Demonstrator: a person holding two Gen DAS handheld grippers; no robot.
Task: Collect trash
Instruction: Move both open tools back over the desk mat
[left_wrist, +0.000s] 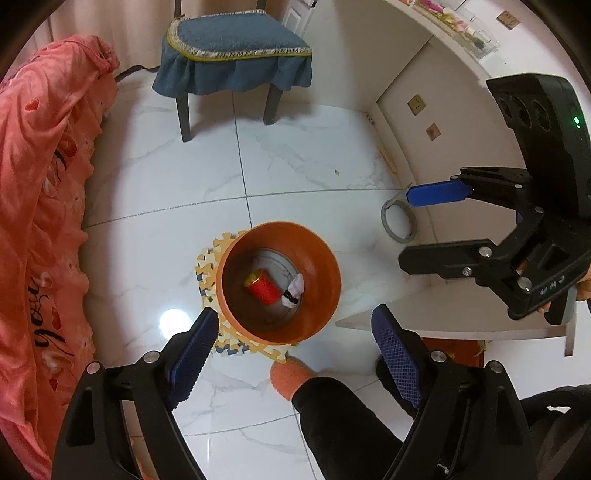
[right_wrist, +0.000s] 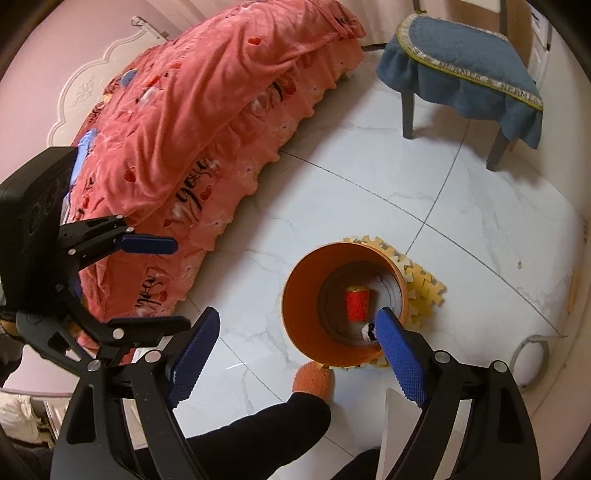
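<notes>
Left wrist view looks down past the left gripper (left_wrist: 291, 354), jaws spread wide and empty, into an orange bin (left_wrist: 279, 282) on a yellow foam mat (left_wrist: 207, 269). Inside lie a red roll (left_wrist: 263, 288) with a gold end and a crumpled white wrapper (left_wrist: 294, 290); any print on them is too small to read. The chair cushion (left_wrist: 236, 48) trim reads "HERMES". The right gripper (right_wrist: 297, 352) also stands open with nothing between its fingers, one pad covering part of the bin's rim. The pink bedspread (right_wrist: 207, 122) shows the script "you". An orange sock (right_wrist: 314, 380) touches the mat.
</notes>
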